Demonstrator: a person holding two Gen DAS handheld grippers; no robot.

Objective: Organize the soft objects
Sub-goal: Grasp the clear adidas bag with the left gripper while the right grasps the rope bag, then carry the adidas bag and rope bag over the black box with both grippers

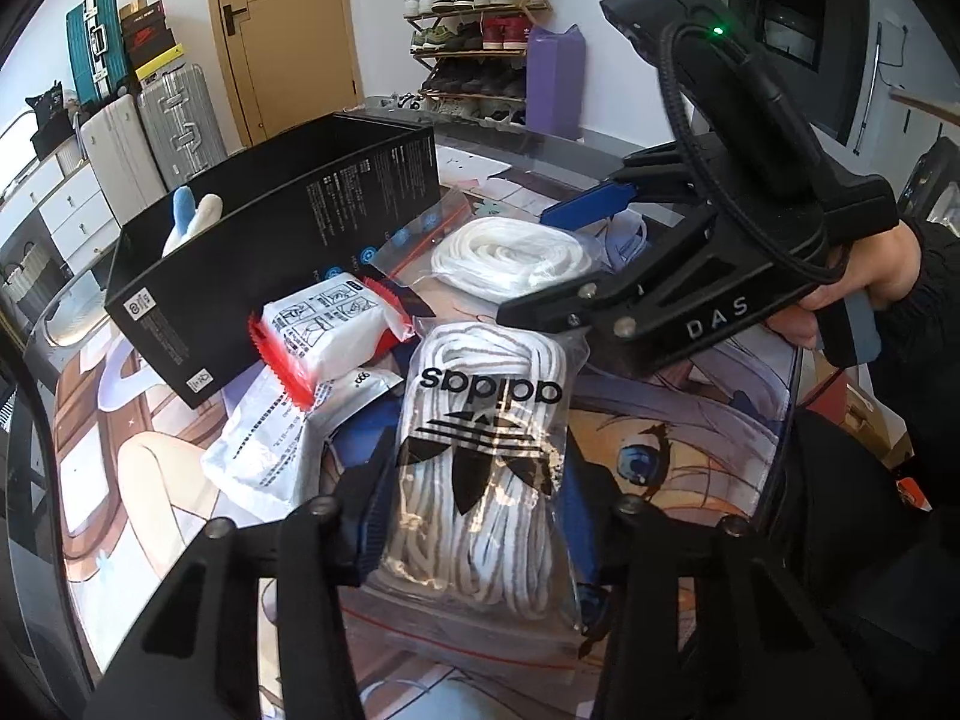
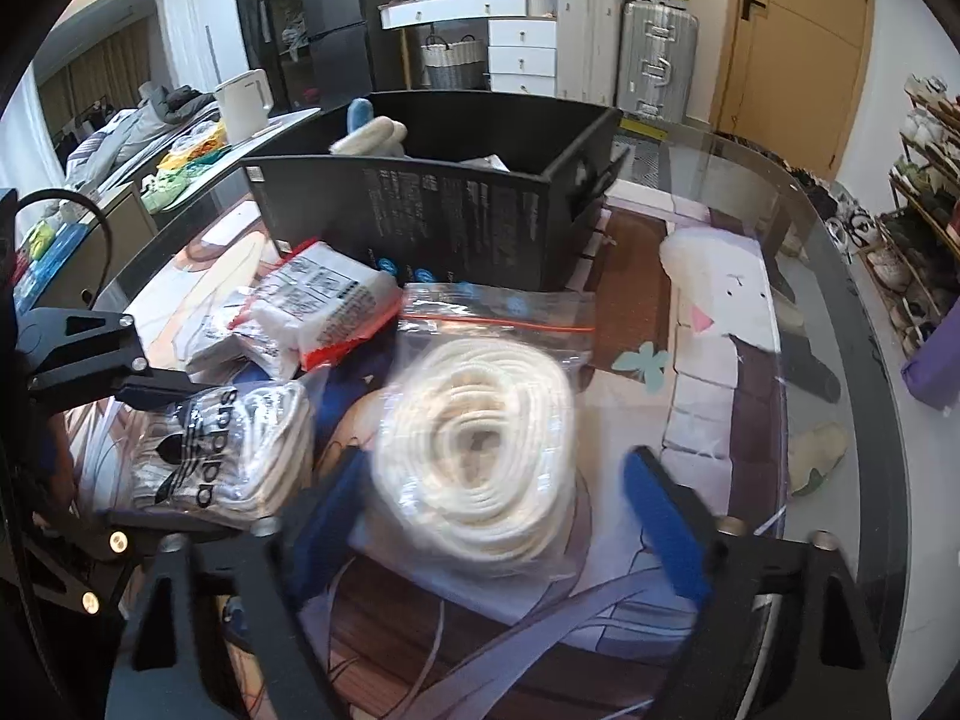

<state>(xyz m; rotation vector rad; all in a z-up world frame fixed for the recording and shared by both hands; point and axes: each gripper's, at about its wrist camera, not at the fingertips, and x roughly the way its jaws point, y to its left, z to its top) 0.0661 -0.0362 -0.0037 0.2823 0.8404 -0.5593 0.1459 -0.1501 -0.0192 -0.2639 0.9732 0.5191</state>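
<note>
Two grippers, two bags of laces on a cluttered desk

The left gripper [image 1: 474, 516] has its jaws closed in narrow on the logo bag of white laces [image 1: 486, 450], blue pads pressing both sides of it, and the bag lies on the glass desk [image 1: 690, 420] right in front of the black box [image 1: 270, 252]. The right gripper [image 2: 510, 510] sits over the zip bag with the coiled white cord [image 2: 480, 450]; its jaws are about half wide with the coil between them, and that view is blurry, so I can't tell if the pads actually touch the bag. Both bags are side by side, close together. A white packet with red edges [image 1: 330, 330] leans against the box, and something blue and white [image 1: 192, 216] pokes out of the box.
</note>
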